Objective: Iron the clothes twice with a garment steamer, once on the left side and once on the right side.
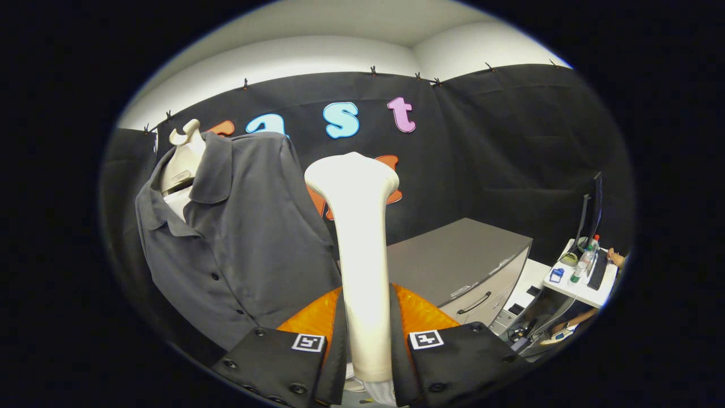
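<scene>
Gripping the cream plastic garment steamer (362, 249) upright by its handle, the fingers (340, 345) keep its head level with the grey button-up shirt (243, 238) on the mannequin, ready to steam.

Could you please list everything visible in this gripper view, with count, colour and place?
garment steamer: one, cream white, upright between the fingers, head beyond their tips
shirt: one, dark grey, buttoned, on the mannequin, left of the steamer
mannequin: one, cream, neck showing above the shirt collar
cabinet: one, grey, with drawer handles, right of the steamer and beyond the fingers
small table: one, white, right of the cabinet, carrying small items
bottle: one, clear with a red cap, on the small table
monitor: one, black, edge-on, at the small table
hand-held gripper: one, black fingers with orange behind them, both pressed on the steamer's handle
</scene>
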